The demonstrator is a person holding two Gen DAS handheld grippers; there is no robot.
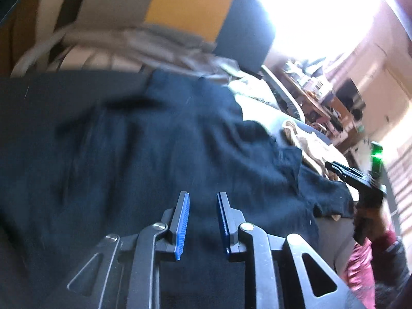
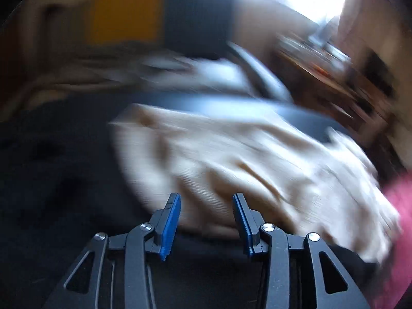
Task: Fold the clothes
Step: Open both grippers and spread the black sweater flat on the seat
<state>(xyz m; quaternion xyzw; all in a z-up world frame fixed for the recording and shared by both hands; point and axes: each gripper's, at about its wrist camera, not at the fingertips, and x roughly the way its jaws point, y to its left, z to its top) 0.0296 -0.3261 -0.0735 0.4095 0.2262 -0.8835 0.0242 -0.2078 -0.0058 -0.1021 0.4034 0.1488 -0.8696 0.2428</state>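
Blue-padded left hand-held gripper (image 1: pixel 202 222) hangs open and empty over the navy garment (image 1: pixel 154 141); right hand-held gripper (image 2: pixel 206 225), also open, faces the beige garment (image 2: pixel 231 159) ahead-right.

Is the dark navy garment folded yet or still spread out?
Spread out: the dark navy garment lies rumpled and wide across the surface, no neat fold visible.
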